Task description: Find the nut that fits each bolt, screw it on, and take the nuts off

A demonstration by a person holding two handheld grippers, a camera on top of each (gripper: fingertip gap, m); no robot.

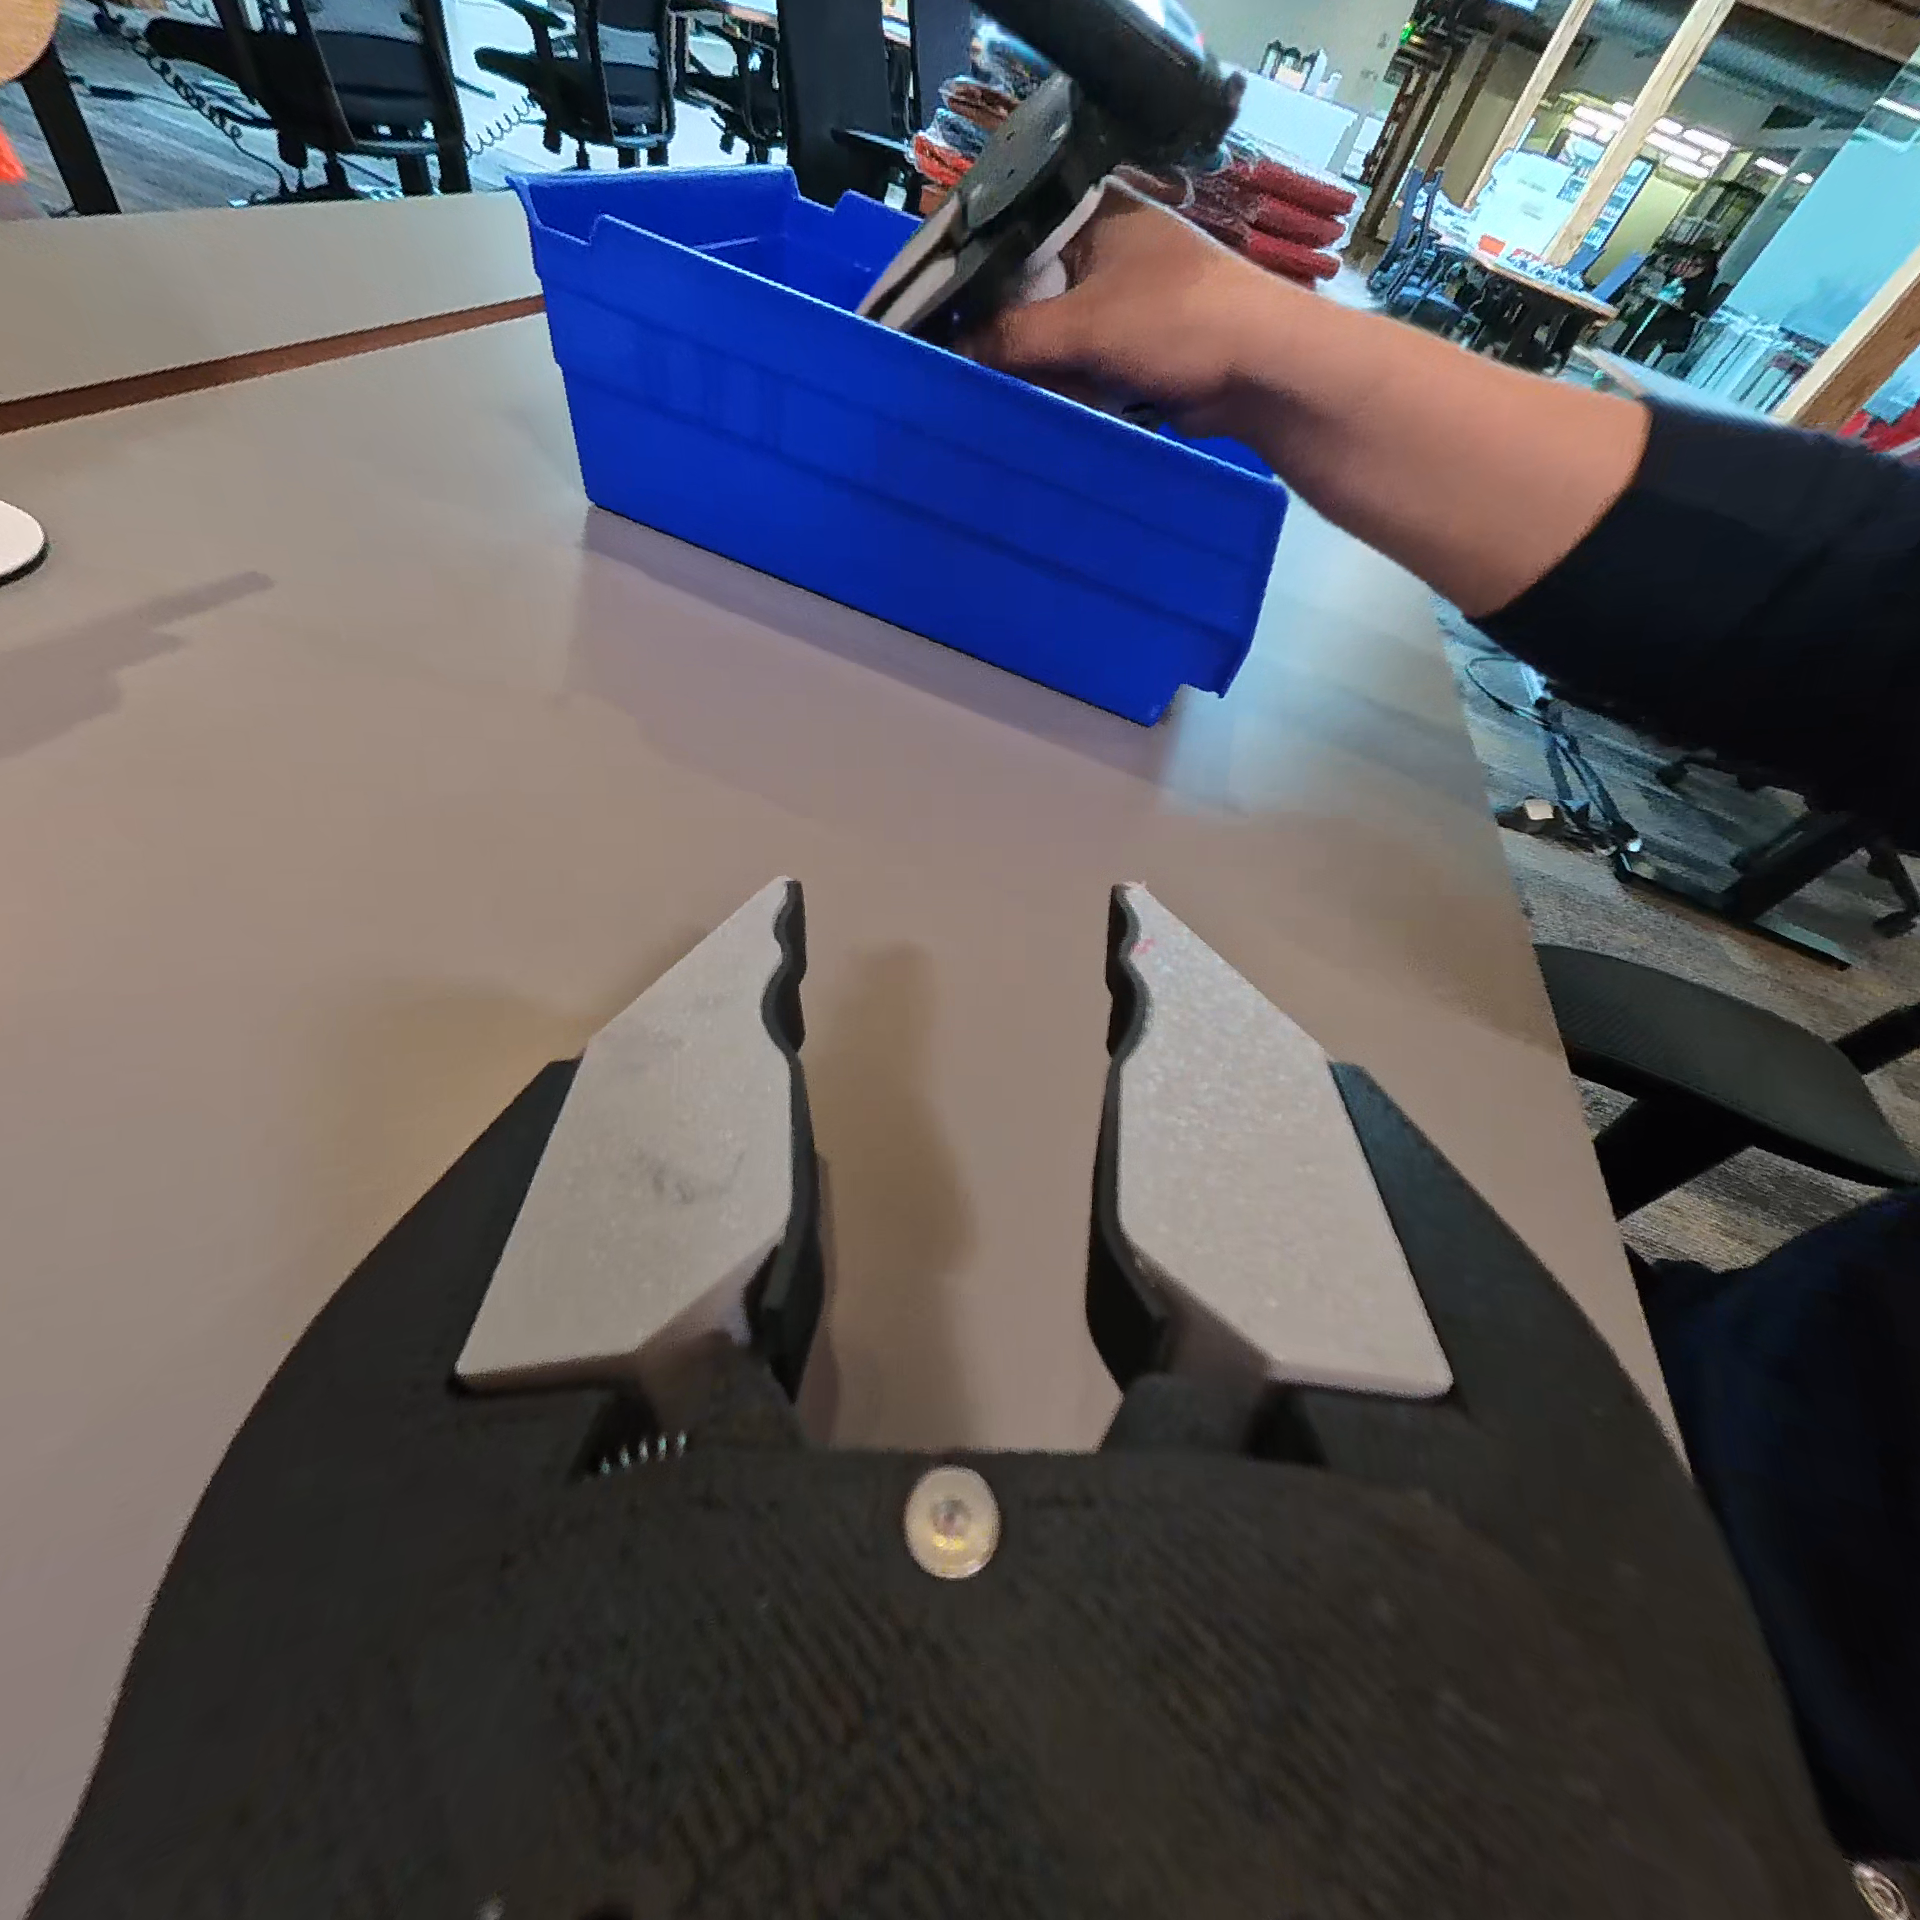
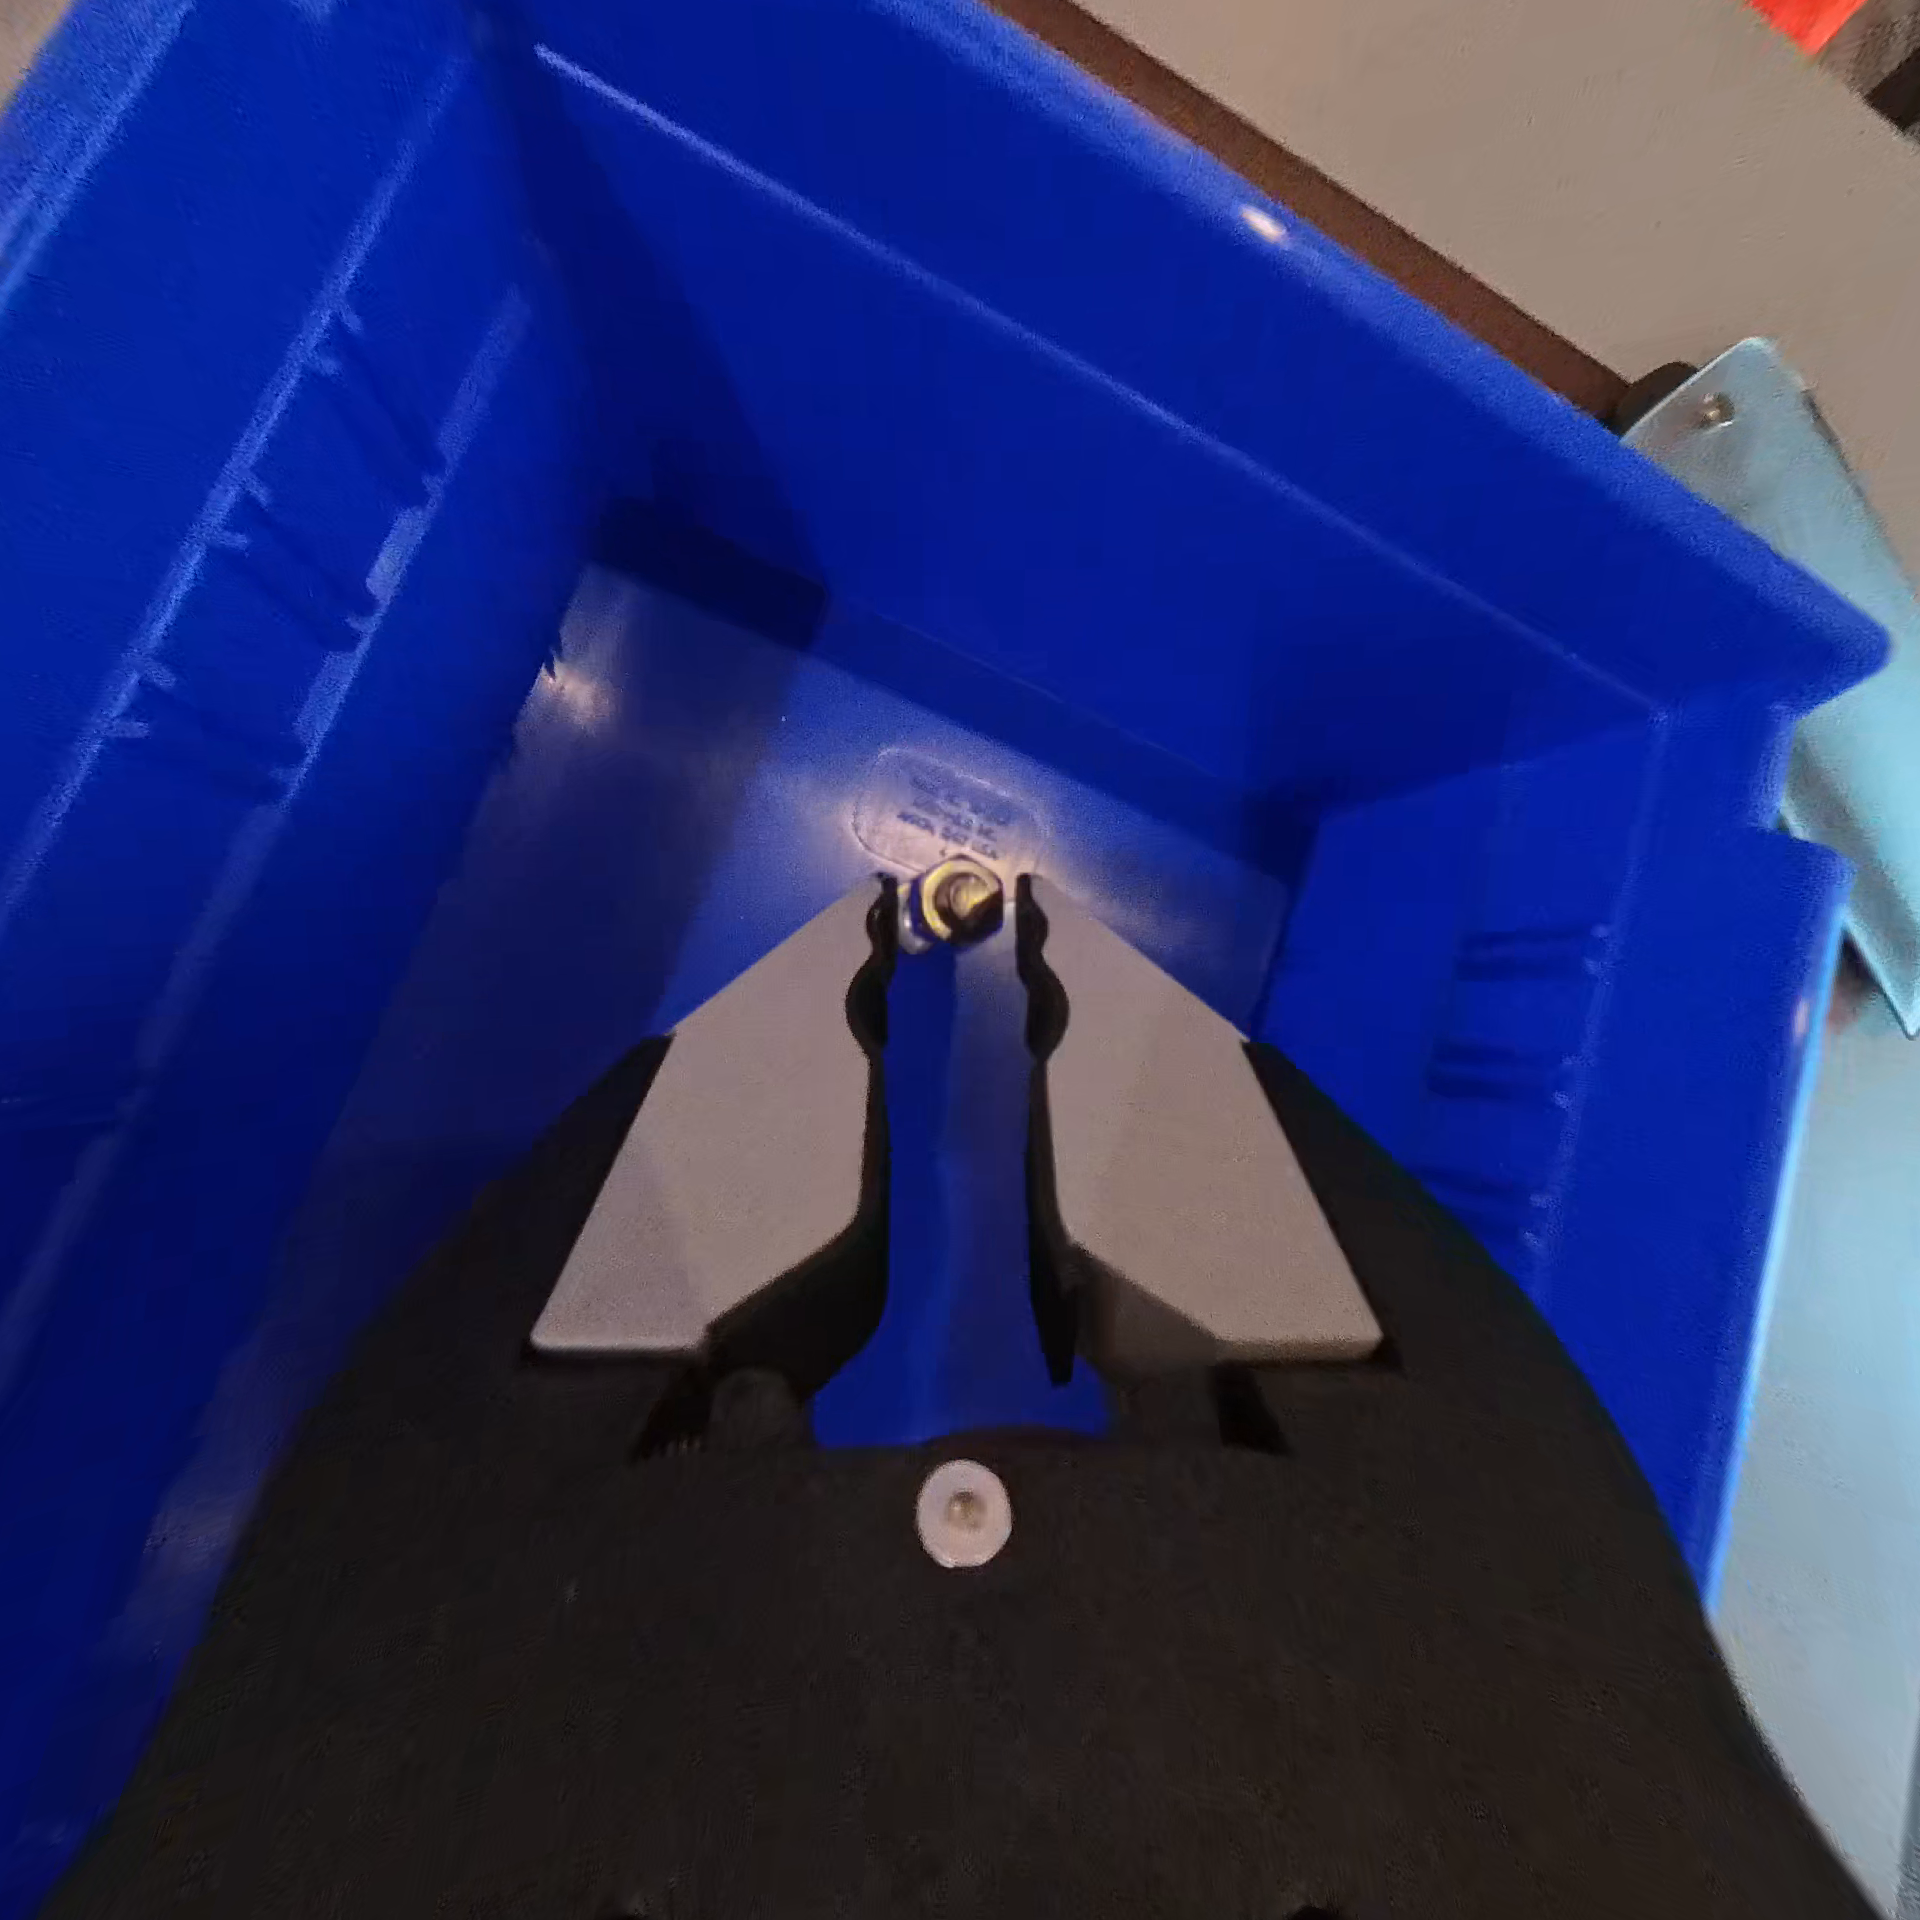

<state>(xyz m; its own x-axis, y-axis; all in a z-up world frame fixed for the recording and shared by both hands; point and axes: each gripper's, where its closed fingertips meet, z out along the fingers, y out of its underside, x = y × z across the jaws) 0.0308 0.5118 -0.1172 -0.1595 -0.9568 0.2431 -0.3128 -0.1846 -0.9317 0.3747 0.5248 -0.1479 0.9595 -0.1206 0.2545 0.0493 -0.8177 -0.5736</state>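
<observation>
Right tool (image 2: 951, 899), inside the blue bin (image 2: 1039, 499), fingertips bracketing a small nut (image 2: 954, 902) on the bin floor; whether they grip it cannot be told. Left tool (image 1: 956, 914), released, hovers over the bare table (image 1: 364, 779).

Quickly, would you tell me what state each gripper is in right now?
Left gripper: open, empty, above the table.
Right gripper: inside the blue bin, fingertips around a nut; grip cannot be told.
</observation>
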